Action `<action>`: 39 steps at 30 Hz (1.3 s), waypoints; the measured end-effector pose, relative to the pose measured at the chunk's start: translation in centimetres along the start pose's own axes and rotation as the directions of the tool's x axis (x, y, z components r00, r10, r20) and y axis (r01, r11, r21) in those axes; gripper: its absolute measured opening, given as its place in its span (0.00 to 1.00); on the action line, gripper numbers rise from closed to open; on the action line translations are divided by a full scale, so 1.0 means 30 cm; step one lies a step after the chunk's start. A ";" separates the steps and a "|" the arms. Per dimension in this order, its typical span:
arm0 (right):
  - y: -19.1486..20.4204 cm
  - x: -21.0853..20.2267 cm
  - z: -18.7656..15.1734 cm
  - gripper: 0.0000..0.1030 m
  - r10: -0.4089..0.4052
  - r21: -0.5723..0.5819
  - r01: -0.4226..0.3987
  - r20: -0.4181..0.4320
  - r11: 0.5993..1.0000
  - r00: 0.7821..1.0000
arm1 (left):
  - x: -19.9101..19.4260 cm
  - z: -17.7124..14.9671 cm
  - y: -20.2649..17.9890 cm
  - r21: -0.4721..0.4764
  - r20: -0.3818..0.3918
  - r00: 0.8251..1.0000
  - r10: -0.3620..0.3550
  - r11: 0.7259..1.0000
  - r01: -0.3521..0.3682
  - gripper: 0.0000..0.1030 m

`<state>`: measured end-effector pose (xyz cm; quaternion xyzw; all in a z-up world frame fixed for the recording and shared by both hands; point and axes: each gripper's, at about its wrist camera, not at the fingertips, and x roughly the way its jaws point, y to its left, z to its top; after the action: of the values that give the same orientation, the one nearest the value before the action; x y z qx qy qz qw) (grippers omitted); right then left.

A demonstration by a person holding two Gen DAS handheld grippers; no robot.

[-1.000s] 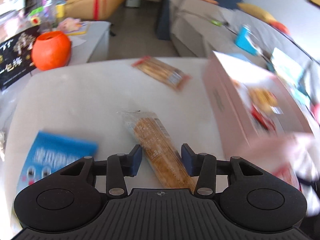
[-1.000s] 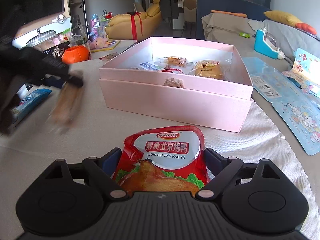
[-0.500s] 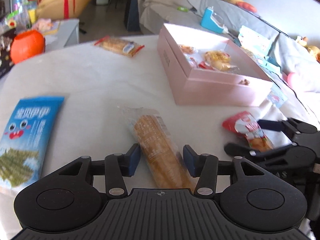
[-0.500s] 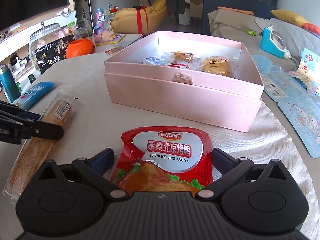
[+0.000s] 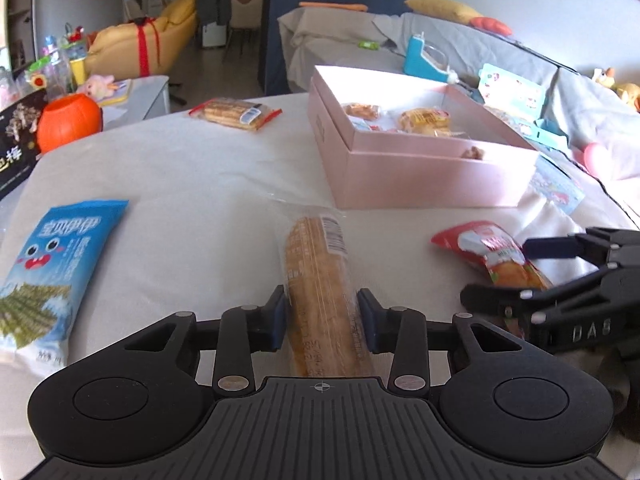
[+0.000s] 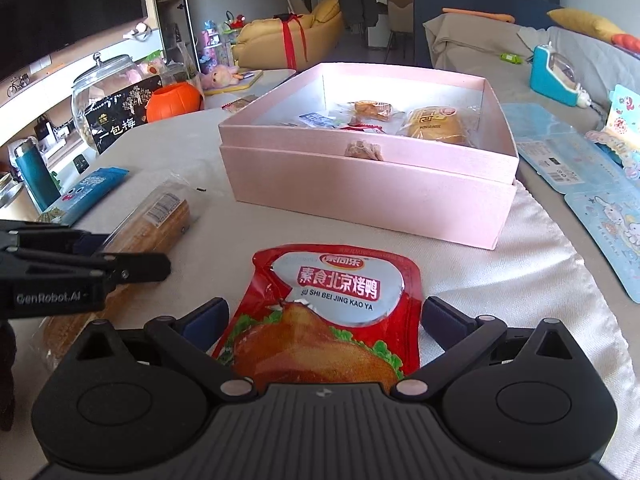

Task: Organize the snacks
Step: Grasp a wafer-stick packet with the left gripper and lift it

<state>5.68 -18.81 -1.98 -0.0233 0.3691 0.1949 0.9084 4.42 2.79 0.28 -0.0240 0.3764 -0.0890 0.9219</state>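
Lying at the far left of the white-clothed table (image 5: 192,168), a blue foil snack bag (image 5: 56,264) is seen flat. Beside it, a long golden biscuit stick in clear wrap (image 5: 320,280) is flanked by the left gripper (image 5: 322,320), whose jaws are closing on it, pads at its wrapper. Behind stands an open pink cardboard box (image 5: 424,180) holding snacks. Rightward, a red foil pouch (image 6: 332,312) is straddled, untouched, by the widely spread right gripper (image 6: 323,314).
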 end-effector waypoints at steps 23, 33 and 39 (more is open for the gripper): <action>0.006 0.013 0.036 0.96 -0.031 0.076 0.034 -0.044 0.997 0.999 | -0.032 -0.076 0.034 -0.092 0.100 0.994 -0.050 0.994 0.059 0.41; -0.038 -0.004 0.031 0.95 -0.013 0.135 0.018 -0.039 0.991 0.999 | -0.038 -0.090 0.073 -0.135 0.121 0.989 -0.084 0.986 0.100 0.41; -0.065 -0.045 0.048 0.94 0.085 0.200 -0.085 0.005 0.976 0.996 | -0.040 -0.092 0.072 -0.142 0.126 0.988 -0.088 0.984 0.106 0.41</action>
<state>6.47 -20.79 -0.20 0.0838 0.3892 0.1953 0.8963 1.96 5.20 -1.11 -0.1158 0.3248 -0.1040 0.9329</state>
